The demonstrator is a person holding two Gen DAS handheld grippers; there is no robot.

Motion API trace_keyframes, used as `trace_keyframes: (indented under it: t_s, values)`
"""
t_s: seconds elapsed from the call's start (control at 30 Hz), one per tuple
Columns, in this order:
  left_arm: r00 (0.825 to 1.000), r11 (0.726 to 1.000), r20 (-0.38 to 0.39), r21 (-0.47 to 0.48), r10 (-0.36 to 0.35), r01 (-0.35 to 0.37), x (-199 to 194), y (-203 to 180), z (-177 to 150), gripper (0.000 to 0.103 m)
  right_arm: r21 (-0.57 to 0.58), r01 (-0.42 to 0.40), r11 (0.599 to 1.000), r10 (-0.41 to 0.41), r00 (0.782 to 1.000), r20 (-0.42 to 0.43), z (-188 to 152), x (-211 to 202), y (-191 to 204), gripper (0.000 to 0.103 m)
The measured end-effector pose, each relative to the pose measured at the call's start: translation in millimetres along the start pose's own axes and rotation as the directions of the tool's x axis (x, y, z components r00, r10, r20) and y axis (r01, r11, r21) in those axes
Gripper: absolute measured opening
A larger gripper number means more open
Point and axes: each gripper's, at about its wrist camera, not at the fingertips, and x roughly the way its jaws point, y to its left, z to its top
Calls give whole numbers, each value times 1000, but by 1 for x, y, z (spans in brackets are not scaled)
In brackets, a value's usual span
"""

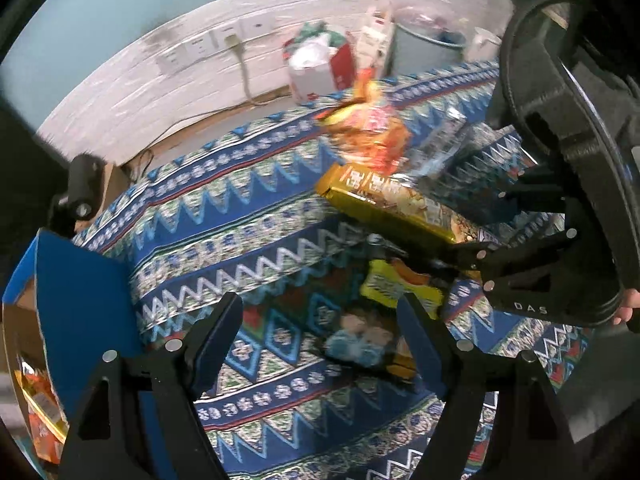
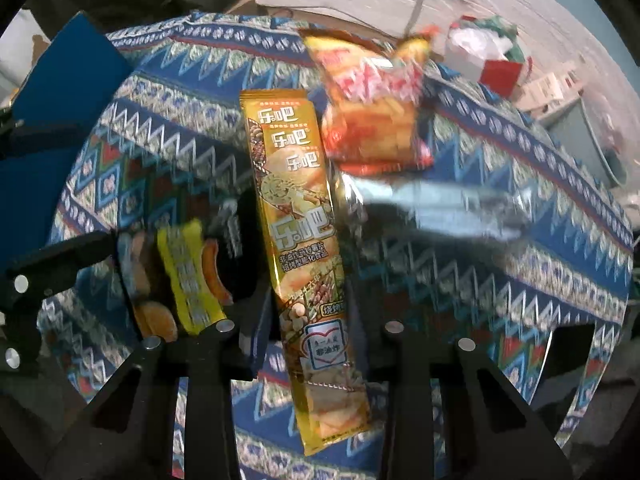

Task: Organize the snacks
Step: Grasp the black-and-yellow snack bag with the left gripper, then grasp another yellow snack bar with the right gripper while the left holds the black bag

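Right wrist view shows the patterned tablecloth (image 2: 500, 280) under everything, then the long gold snack pack (image 2: 304, 256), its long axis running away from the camera, printed with crisps and white lettering, clamped between the right gripper (image 2: 306, 332) pads. Left gripper (image 1: 320, 320) hangs unclenched above a yellow packet (image 1: 390, 286).

Patterned blue zigzag tablecloth (image 1: 248, 216) covers table, serves as landmark. Beyond cloth's far edge: white brick wall (image 1: 132, 84) with row of white sockets (image 1: 216, 40), one plug with pale cable (image 1: 244, 68) hanging down. Near cloth's far corner: red-and-white paper bag (image 1: 320, 64), grey bin (image 1: 424, 48) just beside.
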Motion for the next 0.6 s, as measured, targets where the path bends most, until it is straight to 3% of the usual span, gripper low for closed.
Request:
trace_keyframes:
  t_s: [0.23, 0.6]
  values:
    - [999, 986, 1, 163, -34, 33, 3, -35, 1, 87, 23, 15, 1000, -15, 1000, -15, -37, -16, -6, 33]
    - [995, 981, -76, 180, -60, 73, 33, -45, -3, 87, 123, -4, 992, 9, 999, -43, -79, -23, -33, 36]
